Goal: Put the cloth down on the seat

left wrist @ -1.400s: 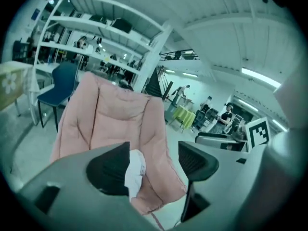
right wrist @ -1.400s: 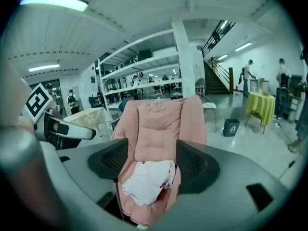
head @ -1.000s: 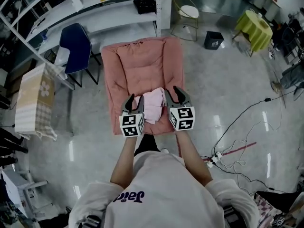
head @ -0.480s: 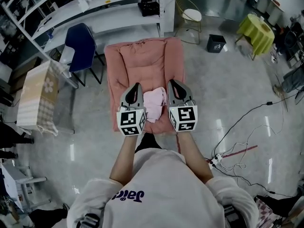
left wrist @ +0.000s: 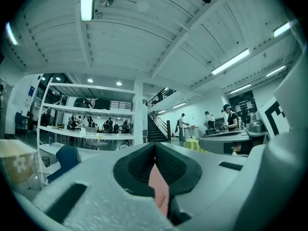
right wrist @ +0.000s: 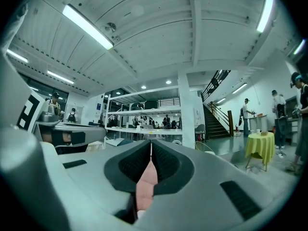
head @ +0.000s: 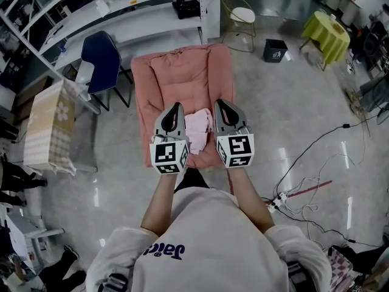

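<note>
Cloth (head: 198, 131) on seat (head: 182, 78), between left gripper (head: 177, 107) and right gripper (head: 219, 103), fingers (head: 173, 119) closed

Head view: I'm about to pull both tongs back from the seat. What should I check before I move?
1. Cloth resting on the seat: ok. It lies near the front edge, between the two tongs.
2. Cloth laid flat: not ok. It is bunched.
3. Left tongs shut: ok. The pads meet.
4. Right tongs shut: ok. The pads meet.
5. Both tongs free of the cloth: cannot tell. Pink shows low in each gap. It looks more like the seat's colour, but a pinched fold can't be ruled out.
</note>
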The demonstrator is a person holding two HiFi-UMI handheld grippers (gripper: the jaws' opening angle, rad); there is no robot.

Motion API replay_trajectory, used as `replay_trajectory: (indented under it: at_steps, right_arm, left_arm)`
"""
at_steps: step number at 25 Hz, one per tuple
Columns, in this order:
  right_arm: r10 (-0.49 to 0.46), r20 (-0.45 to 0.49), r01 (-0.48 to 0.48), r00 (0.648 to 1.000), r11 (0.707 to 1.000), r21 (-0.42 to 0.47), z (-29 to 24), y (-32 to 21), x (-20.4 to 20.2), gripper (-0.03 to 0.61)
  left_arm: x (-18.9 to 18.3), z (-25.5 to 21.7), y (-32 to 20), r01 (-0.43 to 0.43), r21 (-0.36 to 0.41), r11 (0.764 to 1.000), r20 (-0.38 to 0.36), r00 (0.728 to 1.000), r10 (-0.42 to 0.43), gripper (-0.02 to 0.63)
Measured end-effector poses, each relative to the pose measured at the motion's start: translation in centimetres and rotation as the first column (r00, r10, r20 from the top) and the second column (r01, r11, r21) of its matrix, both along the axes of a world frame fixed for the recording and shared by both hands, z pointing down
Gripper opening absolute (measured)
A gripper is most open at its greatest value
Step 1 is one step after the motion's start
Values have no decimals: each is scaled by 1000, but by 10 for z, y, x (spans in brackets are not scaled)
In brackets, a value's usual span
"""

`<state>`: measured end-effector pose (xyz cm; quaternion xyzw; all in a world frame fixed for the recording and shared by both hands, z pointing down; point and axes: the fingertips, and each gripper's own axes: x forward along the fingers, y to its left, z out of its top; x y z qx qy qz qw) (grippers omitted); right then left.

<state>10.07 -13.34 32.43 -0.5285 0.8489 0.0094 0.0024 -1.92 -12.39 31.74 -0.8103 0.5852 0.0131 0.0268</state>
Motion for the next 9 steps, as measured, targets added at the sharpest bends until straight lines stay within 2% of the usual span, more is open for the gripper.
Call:
replay_trajectory:
  at_steps: [5,9]
  right_arm:
    - [7,14,-6,1000,1000,-11,4,-11,5,25]
    - [6,22,-6,1000,1000,-1,0,-31,-4,25]
  left_arm:
    - [4,5,-7,-17,-7,1000,4,1000,17,14]
    - [-8,3,-27,-15,-13,1000,4,1000,15,14]
